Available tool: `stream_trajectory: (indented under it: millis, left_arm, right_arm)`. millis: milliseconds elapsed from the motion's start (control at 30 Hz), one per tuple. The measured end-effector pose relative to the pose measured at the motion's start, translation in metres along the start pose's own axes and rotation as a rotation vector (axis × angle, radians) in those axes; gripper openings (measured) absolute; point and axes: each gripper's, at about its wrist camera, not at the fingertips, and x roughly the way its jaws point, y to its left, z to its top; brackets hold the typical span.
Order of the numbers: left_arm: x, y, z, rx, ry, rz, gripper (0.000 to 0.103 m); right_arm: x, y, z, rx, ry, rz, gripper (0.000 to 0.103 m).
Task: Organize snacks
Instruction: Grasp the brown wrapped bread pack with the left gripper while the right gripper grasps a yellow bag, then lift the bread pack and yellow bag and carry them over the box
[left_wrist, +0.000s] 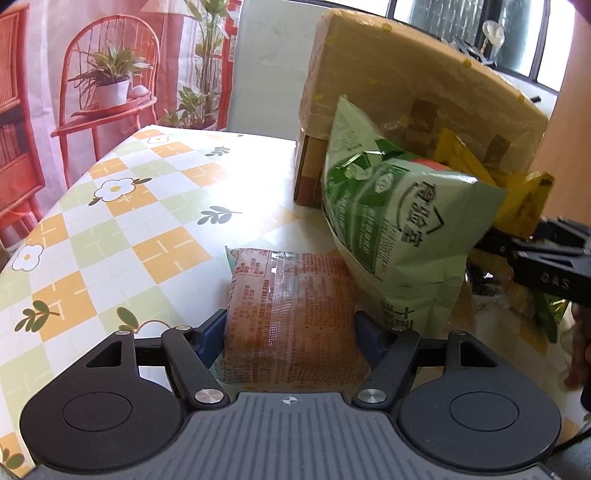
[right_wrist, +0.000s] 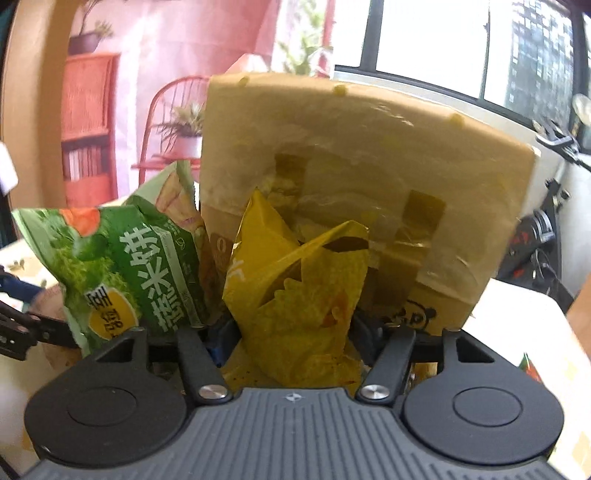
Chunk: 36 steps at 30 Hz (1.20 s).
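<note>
Ahead of both grippers a cardboard box is seen lying on its side, its raised flap taped; a green snack bag and a yellow snack bag are seen at its mouth, though how far inside either sits cannot be told. The left gripper is clamped on an orange packet resting on the checked tablecloth, the blue pads pressed to its sides; the packet's near end is hidden by the gripper body. The right gripper is closed around the yellow snack bag, whose lower end is cut off below; the fingertips are buried in foil and blurred.
</note>
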Motion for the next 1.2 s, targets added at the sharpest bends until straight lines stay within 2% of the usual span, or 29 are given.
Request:
stream_trajectory:
  millis: [200,400,767,1200]
  left_arm:
    - [-0.011,0.009,0.005,-0.049,-0.041,0.030,0.073]
    - [-0.030,0.016,0.016,-0.080,-0.140,0.046,0.073]
    - [-0.059,0.003,0.054,0.010,-0.306,0.036,0.073]
    - [-0.066,-0.013,0.065,0.041,-0.342,0.008,0.073]
  right_arm:
    - [-0.026,-0.008,-0.003,0.084,-0.047,-0.025,0.063]
    - [-0.043,-0.017,0.005,0.140,-0.093,-0.041,0.062]
    - [-0.071,-0.025,0.035,0.137,-0.212,-0.048,0.063]
    - [-0.077,-0.025,0.038,0.151,-0.195,-0.047,0.062]
